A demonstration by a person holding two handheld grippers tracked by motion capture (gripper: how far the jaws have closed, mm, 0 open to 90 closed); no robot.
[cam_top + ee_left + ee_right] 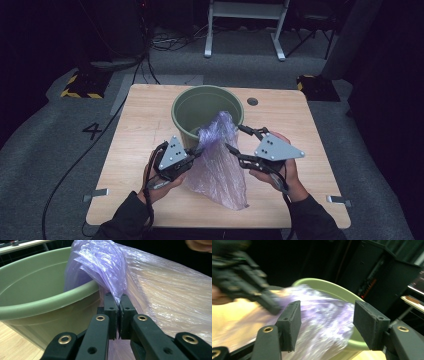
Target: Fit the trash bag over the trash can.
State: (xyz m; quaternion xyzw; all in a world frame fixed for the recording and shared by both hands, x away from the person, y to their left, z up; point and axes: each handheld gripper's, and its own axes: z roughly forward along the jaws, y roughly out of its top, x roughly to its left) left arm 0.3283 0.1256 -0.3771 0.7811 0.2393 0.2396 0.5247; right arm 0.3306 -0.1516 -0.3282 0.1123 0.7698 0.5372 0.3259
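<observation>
Pinching a fold of the purple bag (112,267) between its jaws, the left gripper (196,153) sits just beside the near wall of the green bucket (186,107) — in its own view the two pads meet on the thin plastic right at the bucket's rim. The bag drapes from inside the bucket, over the near rim, and down onto the wooden table (140,130), where its lower end lies spread between the two hands. To the right, the right gripper (239,138) hovers close to the bag's upper edge with its jaws apart — its own view shows the purple film in the gap behind them, neither pad pressing on it. That view is blurred.
</observation>
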